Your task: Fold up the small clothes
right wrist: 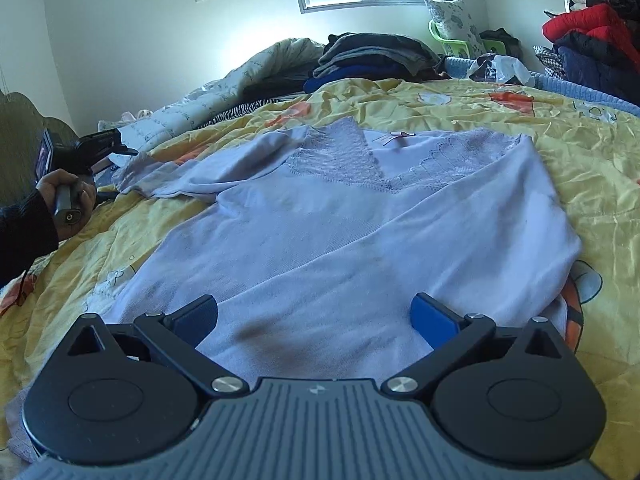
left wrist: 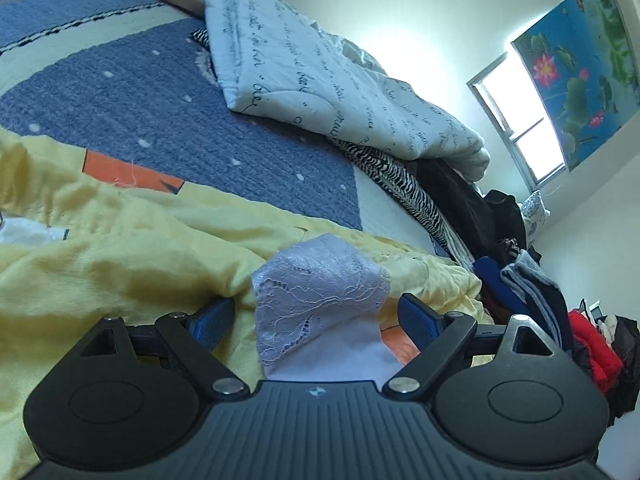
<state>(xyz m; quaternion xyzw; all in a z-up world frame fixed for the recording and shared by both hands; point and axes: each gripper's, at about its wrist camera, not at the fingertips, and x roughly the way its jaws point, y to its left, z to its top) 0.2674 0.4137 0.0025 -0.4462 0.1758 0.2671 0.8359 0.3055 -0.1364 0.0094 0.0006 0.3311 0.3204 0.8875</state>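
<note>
**Risks with both tongs spread over the lilac top**

Left tongs [left wrist: 316,320]: jaws spread wide, nothing pinched. The lace cuff [left wrist: 320,280] of the top's sleeve is seen standing up between the blue pads [left wrist: 418,320], touching neither. Right tongs [right wrist: 316,320]: likewise spread, held low over the hem end of the top [right wrist: 340,232], cloth lying between the pads but not gripped.

The top is laid flat, front up, on the yellow bedspread [right wrist: 560,140], roughly in the middle of the bed; one sleeve [right wrist: 168,180] is stretched toward the bed's left edge, where the left tongs are held in a hand [right wrist: 66,196].

Judged risks:
- If the left jaws are closed too low, the yellow bedspread may be caught together with the cuff, since both lie bunched just beside the pads.
- The lace is open-worked and thin; a snag on a pad edge, or a slip out of a shallow pinch, is considered likely.
- If the right jaws are closed on one layer only, the back of the top would be left behind and the fold would come out skewed.
- The bedspread is creased, so a dragged fold may be wrinkled.
- The quilt [left wrist: 320,80] and stacked clothes [right wrist: 372,60] along the bed's far edge are well apart; interference is thought unlikely.
</note>
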